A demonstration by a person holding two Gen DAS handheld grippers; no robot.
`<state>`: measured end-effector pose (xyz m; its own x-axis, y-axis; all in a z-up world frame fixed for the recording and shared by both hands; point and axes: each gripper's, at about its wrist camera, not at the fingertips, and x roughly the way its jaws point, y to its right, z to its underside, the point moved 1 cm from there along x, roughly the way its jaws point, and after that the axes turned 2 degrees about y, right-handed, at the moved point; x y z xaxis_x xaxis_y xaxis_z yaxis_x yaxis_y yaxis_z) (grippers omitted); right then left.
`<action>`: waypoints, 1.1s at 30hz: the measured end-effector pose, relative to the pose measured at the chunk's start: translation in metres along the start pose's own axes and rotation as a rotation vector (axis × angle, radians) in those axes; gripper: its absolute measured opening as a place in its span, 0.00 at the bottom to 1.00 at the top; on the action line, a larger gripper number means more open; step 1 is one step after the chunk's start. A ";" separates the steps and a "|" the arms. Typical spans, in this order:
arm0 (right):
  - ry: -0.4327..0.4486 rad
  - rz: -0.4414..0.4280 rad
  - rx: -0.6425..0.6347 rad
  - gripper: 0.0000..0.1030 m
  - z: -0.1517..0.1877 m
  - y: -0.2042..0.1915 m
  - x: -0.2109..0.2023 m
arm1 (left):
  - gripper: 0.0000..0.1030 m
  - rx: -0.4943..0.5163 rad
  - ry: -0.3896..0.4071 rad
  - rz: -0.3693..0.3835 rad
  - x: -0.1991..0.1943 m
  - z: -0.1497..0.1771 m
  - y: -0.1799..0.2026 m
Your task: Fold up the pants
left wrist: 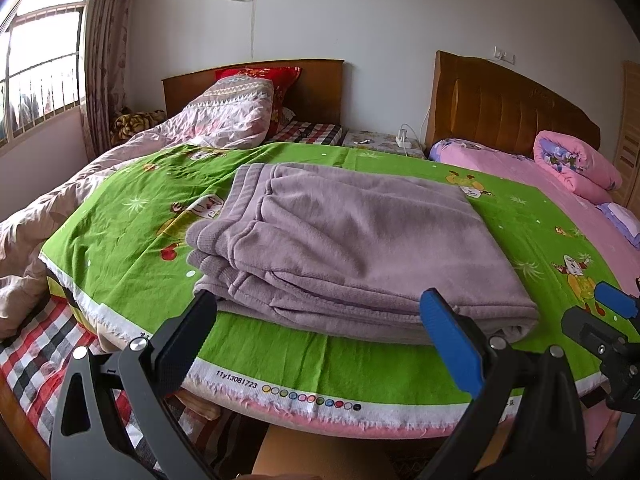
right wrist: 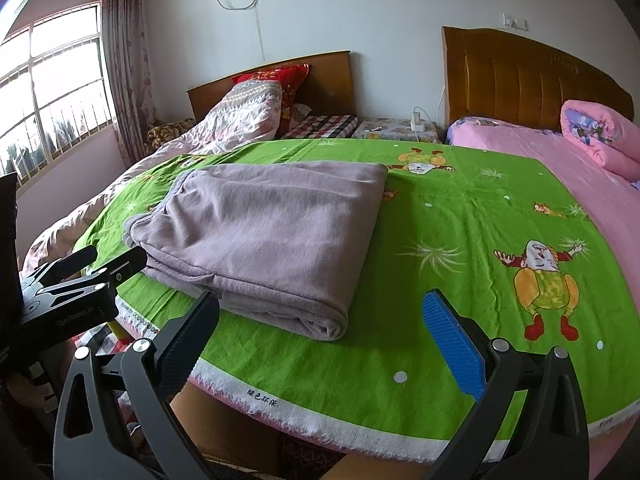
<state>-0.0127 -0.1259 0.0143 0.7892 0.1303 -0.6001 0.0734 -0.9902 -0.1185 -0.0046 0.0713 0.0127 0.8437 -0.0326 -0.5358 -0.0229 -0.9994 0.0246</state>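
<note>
Mauve fleece pants [left wrist: 352,252] lie folded in a thick stack on a green cartoon-print cloth [left wrist: 120,240], waistband to the left. My left gripper [left wrist: 320,304] is open and empty, just in front of the stack's near edge. My right gripper [right wrist: 320,304] is open and empty, in front of the stack's right near corner; the pants [right wrist: 264,232] lie left of centre in the right wrist view on the green cloth [right wrist: 460,240]. The right gripper also shows at the right edge of the left wrist view [left wrist: 612,320], the left gripper at the left edge of the right wrist view [right wrist: 100,264].
The cloth's fringed white front edge [left wrist: 320,400] overhangs a board. Behind are a bed with a pale quilt [left wrist: 224,120] and a red pillow [left wrist: 260,76], and a pink-sheeted bed [right wrist: 560,160] with a rolled pink quilt [right wrist: 596,132]. A window [right wrist: 52,92] is at left.
</note>
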 end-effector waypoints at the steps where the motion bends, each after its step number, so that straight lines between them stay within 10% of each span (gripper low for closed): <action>1: 0.000 0.000 0.000 0.96 0.000 0.000 0.000 | 0.99 0.000 0.000 0.000 0.000 0.000 0.000; 33: -0.011 -0.007 0.003 0.96 0.004 0.000 0.002 | 0.99 0.012 -0.009 -0.022 0.001 0.003 -0.001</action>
<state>-0.0141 -0.1255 0.0099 0.7821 0.1375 -0.6079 0.0770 -0.9892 -0.1246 -0.0051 0.0724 0.0098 0.8394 -0.0103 -0.5434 -0.0107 -0.9999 0.0025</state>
